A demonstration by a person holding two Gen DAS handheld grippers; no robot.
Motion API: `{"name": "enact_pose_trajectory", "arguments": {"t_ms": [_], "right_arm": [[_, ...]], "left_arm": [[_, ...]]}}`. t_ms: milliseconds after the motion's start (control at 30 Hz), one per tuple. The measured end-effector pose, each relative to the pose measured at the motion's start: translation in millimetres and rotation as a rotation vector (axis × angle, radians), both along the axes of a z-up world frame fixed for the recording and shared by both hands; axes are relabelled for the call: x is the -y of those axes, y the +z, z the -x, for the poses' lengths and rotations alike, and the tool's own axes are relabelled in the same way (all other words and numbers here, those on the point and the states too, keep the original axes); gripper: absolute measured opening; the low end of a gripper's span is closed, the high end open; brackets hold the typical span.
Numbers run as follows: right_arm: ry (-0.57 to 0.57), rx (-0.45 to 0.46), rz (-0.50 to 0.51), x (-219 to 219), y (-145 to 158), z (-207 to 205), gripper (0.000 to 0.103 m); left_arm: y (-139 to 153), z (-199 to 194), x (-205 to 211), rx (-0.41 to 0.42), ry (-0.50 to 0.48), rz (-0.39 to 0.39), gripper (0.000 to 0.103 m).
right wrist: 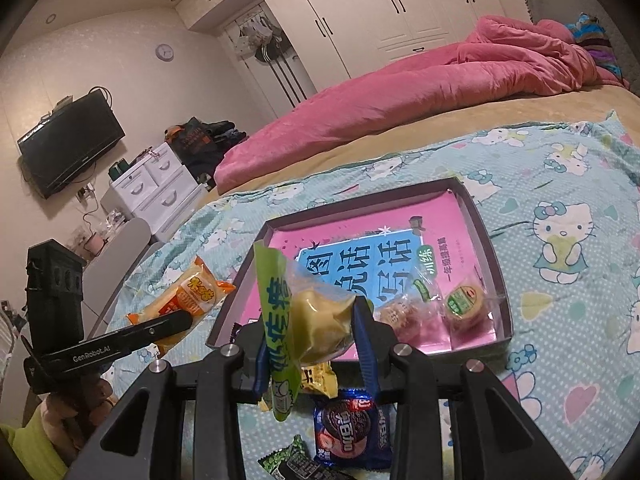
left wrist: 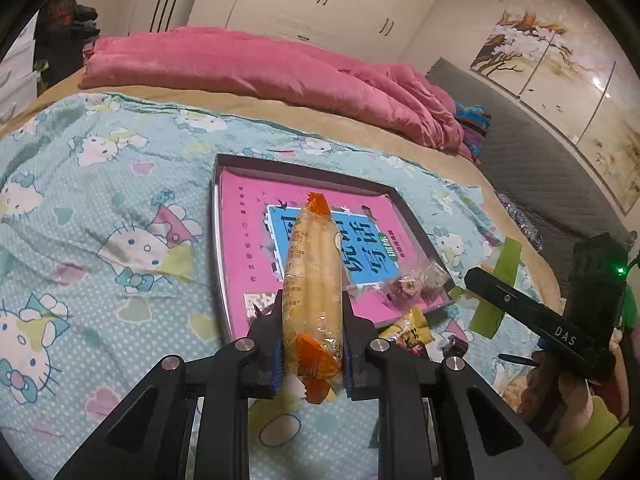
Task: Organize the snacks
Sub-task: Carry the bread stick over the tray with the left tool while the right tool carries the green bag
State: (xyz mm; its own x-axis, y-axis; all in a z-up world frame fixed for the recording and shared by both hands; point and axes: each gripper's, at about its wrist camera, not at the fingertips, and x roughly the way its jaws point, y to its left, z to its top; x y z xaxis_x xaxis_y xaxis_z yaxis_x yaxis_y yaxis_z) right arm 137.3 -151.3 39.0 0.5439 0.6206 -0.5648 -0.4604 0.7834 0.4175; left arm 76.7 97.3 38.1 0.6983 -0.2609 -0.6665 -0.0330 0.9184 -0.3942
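Two wrapped snacks (right wrist: pixel 436 312) lie in the tray (right wrist: pixel 490 240); each claw (left wrist: pixel 312 344) (right wrist: pixel 316 332) pinches another near it, with several packets (right wrist: pixel 352 428) left outside on the bed.

We saw a turquoise dotted sheet (right wrist: pixel 560 184) printed with white cartoon cats, and on it a dark-rimmed tray (right wrist: pixel 486 236) lined in pink with a blue panel. Above the tray, the long snack pack (left wrist: pixel 314 280) was pale yellow with orange ends, and the other pack (right wrist: pixel 298 312) was green and clear. Just beside the tray lay a dark blue cookie packet (right wrist: pixel 352 432); beyond the tray the quilt (left wrist: pixel 256 68) was pink.
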Motion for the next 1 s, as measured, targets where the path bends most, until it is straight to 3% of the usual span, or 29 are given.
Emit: {"name": "enact_pose_trajectory", "arguments": {"t_ms": [300,1000], "right_arm": [[-0.001,-0.008,-0.004,-7.3,-1.5,-8.2,0.036],[0.004,-0.027,-0.016,-31.6,-4.1,-27.7,0.036]], "left_arm": [[-6.8,-12.2,-0.7,-0.032,0.012,-0.016,0.022],[-18.3,-37.9,-8.4,-0.014,0.037,-0.03,0.022]]}}
